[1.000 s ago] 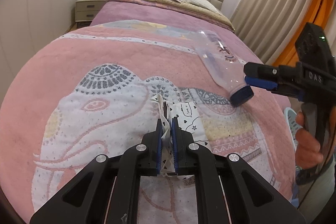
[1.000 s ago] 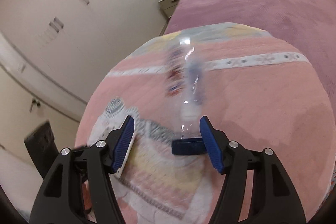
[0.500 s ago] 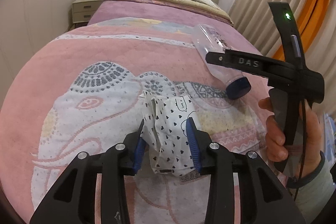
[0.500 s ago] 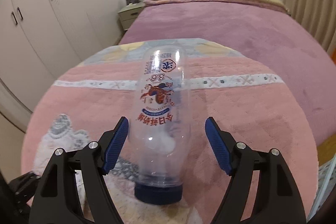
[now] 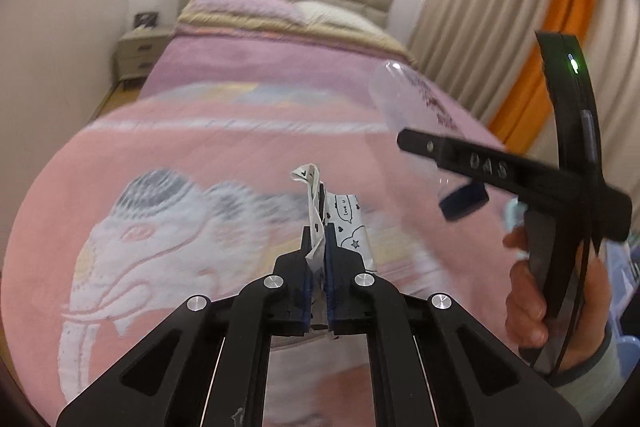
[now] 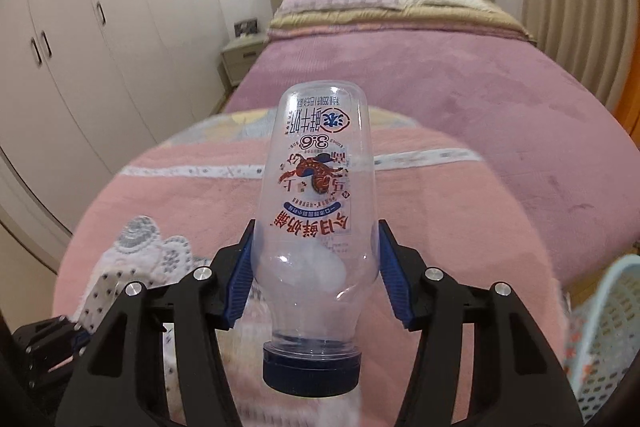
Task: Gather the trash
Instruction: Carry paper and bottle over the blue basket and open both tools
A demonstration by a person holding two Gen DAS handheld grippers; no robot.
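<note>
Both tongs just closed: wrapper [image 5: 316, 223] pinched, bottle [image 6: 316, 227] clamped.

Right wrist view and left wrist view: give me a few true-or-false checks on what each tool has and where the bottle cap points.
1. The right tool grips a clear plastic bottle. True.
2. The bottle's blue cap points away from the camera. False: it points toward the camera.
3. The left tool is shut on a patterned paper wrapper. True.
4. The bottle is full of milk. False: it looks empty.
5. A light blue basket shows at the right edge. True.
</note>
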